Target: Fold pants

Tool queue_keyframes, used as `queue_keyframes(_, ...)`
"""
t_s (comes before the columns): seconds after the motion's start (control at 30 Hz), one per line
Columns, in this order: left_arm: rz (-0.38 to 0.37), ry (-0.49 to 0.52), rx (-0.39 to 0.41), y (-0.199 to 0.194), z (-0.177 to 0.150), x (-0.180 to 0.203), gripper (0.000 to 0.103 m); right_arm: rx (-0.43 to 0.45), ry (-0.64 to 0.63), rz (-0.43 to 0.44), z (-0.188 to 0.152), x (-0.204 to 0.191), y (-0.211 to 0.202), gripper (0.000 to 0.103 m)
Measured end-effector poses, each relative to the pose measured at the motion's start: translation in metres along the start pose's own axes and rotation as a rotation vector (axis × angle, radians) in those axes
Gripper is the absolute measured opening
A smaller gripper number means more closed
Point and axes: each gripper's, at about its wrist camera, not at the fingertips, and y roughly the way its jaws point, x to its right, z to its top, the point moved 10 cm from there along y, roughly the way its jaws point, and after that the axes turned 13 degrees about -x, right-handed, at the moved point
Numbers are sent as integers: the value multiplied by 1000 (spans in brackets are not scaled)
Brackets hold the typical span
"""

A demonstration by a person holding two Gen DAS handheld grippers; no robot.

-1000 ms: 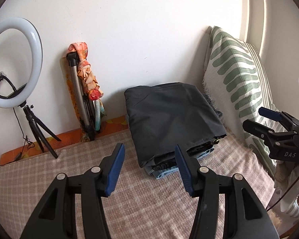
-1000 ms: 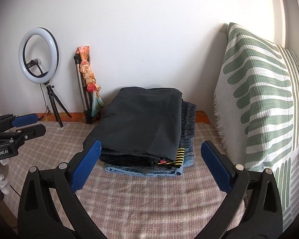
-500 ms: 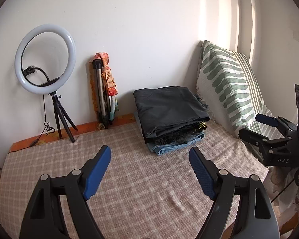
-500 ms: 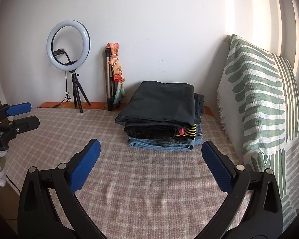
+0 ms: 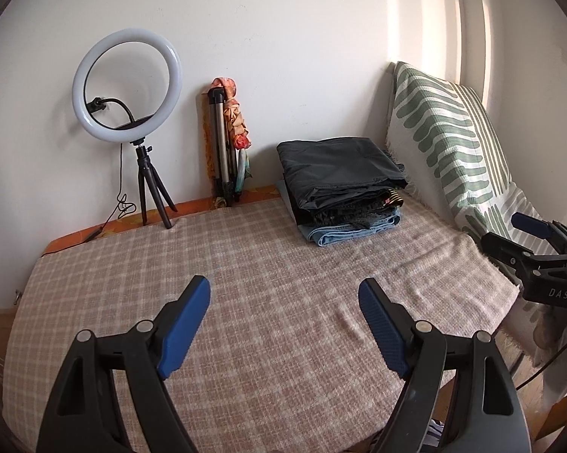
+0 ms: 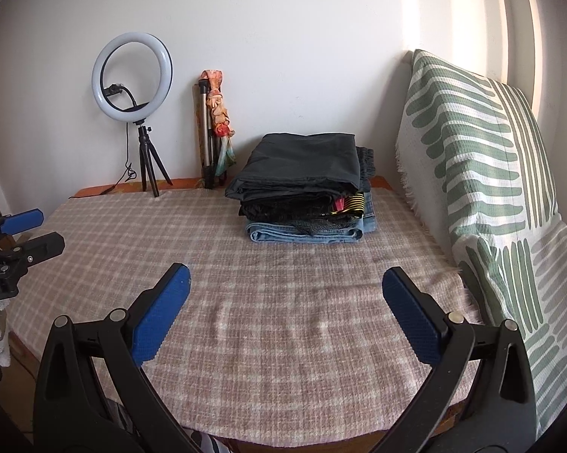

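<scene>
A stack of folded clothes sits at the back right of the table, with dark folded pants on top and blue jeans at the bottom. My left gripper hovers open over the near part of the checked cloth, well short of the stack, nothing between its blue pads. My right gripper is open too, also empty, facing the stack from the front. In the left wrist view the right gripper shows at the right edge; in the right wrist view the left gripper shows at the left edge.
A ring light on a small tripod stands at the back left. A folded tripod with an orange scarf leans on the wall. A green-striped cushion props against the right wall.
Both grippers have pulled back from the stack, which now looks smaller and farther away. The left gripper's jaws have spread wider; the right one stayed wide.
</scene>
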Motion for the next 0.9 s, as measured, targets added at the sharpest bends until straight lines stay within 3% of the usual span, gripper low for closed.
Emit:
queue_keyframes(0.27, -41, -51, -7, -3, -11, 4, 80, -2, 27, -13, -11, 3, -5, 103)
queue_keyframes(0.9, -41, -44, 4, -7, -11, 6, 80, -8, 42, -14, -13, 7, -7, 103)
